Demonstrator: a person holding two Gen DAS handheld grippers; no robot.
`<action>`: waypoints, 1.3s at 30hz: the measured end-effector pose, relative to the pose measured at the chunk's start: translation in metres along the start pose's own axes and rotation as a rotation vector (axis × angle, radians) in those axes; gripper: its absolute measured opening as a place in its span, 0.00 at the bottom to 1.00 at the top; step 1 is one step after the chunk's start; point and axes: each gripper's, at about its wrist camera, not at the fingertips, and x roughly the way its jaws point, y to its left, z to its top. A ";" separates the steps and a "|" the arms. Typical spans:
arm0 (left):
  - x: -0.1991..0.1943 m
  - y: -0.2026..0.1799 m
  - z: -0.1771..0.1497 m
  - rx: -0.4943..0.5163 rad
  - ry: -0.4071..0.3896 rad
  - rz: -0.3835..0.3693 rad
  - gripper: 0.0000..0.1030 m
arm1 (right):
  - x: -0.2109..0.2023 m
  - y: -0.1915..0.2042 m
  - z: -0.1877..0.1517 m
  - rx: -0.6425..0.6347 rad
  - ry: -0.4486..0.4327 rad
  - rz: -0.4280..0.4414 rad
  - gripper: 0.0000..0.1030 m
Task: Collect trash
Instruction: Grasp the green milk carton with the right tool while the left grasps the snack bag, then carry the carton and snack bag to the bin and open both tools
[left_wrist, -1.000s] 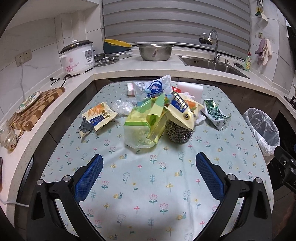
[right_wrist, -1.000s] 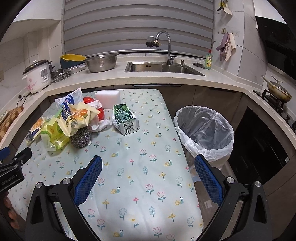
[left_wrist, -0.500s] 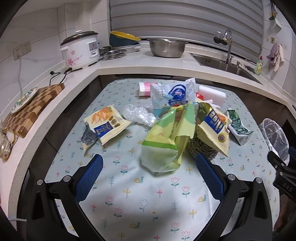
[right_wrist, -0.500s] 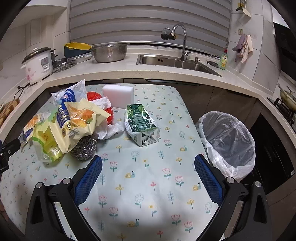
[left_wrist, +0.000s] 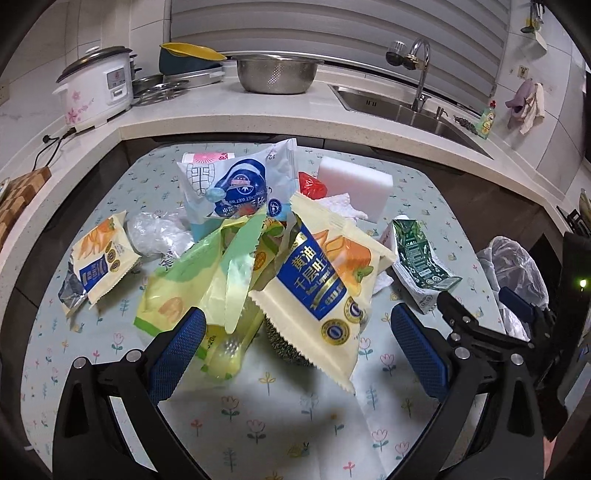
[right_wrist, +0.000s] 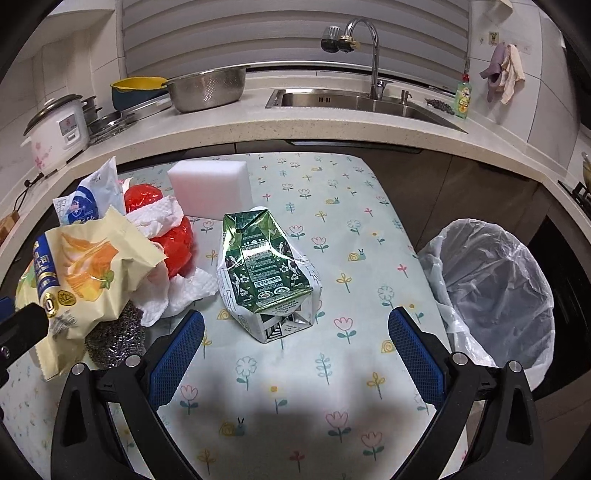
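- Two pairs of tongs, both mine, both spread wide and holding nothing — my left tongs (left_wrist: 297, 349) hang over the trash heap, my right tongs (right_wrist: 295, 354) over the crumpled green-and-white drink carton (right_wrist: 266, 273).
- The cream snack wrapper with the blue label (left_wrist: 325, 284) lies atop a steel wool scourer (left_wrist: 286, 345) on the flowered tabletop (left_wrist: 258, 424).
- The white-lined trash bin (right_wrist: 495, 291) stands just beside the tabletop's right edge.
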 end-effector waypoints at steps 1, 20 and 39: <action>0.007 0.000 0.003 -0.011 0.006 0.009 0.93 | 0.006 0.001 0.001 -0.008 0.003 0.000 0.93; 0.042 -0.007 0.019 -0.014 0.053 -0.028 0.32 | 0.059 0.004 0.010 0.003 0.064 0.128 0.78; -0.004 -0.078 0.025 0.093 -0.019 -0.126 0.22 | -0.011 -0.075 0.008 0.130 -0.053 0.067 0.77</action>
